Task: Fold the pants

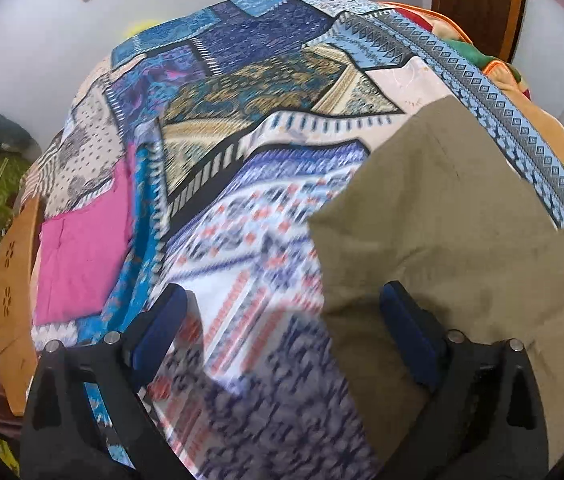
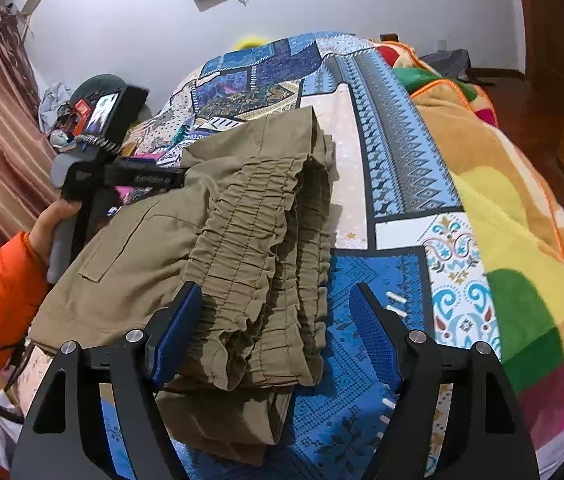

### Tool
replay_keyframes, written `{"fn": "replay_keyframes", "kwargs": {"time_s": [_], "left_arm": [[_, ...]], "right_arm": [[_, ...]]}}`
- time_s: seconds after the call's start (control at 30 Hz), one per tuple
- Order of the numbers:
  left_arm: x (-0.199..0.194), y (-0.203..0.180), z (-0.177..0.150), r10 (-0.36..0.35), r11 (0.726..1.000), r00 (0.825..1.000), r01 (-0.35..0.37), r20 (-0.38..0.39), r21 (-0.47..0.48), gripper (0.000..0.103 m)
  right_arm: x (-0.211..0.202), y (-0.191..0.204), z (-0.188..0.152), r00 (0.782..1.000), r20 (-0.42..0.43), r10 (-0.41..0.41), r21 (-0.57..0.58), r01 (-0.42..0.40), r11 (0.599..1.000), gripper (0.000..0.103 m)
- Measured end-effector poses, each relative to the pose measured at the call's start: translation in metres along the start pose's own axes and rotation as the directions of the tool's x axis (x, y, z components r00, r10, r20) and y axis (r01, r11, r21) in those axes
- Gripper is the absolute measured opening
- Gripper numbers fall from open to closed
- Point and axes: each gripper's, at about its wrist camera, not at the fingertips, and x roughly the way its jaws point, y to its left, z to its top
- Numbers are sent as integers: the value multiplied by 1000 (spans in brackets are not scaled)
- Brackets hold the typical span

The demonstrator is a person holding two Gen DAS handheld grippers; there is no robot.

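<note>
A: How wide are your claws?

B: Your left claw [image 1: 282,320] and right claw [image 2: 278,320] both gape wide, gripping nothing; each straddles an edge of the one pair of olive pants [image 2: 218,220].

A: And around the pants?

B: They lie folded on the patchwork bedspread [image 2: 369,148]; one fleece blanket [image 2: 513,216] lies right of them.

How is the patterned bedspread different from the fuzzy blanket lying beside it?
The bedspread is a thin, flat sheet printed with fine patchwork motifs, mostly blue and white; the blanket is thick, fleecy and rumpled, in big plain blocks of yellow, green, orange and pink. The bedspread carries the folded pants; the blanket carries nothing visible. Both cover the same bed.
</note>
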Motion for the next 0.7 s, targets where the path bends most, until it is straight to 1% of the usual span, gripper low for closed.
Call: {"fn": "replay_keyframes", "kwargs": {"time_s": [0.13,0.23,0.37,0.47,0.53,0.6,0.67,0.7], "left_arm": [[-12,23,-26,-19,996,1000,18,-15,-84,99],[-28,36,-52,-29,989,999,26,-18,-144,99],[-56,42,-88,-1,982,1000,1,-3,-190,99],[-73,39,-110,-3,975,1000,2,-6,-222,99],[-82,34,-123,-21,970,1000,19,-6,-243,99],[-92,26,-138,-72,963,997,68,-6,-260,99],[-99,16,-146,-130,958,992,123,-8,-259,99],[-102,10,-147,-137,958,991,131,-6,-254,99]], "right_arm": [[-10,3,2,999,21,-28,-20,28,999,73],[-19,5,1,999,33,-30,-27,31,999,73],[-31,12,-4,999,42,-26,-41,28,999,73],[-35,19,-9,999,38,-10,-46,12,999,73],[-33,22,-12,999,32,-6,-46,8,999,73],[-33,26,-16,1000,25,-7,-52,8,999,73],[-33,30,-22,1000,22,-3,-63,4,998,73],[-32,31,-25,1000,18,-2,-73,3,997,73]]}}
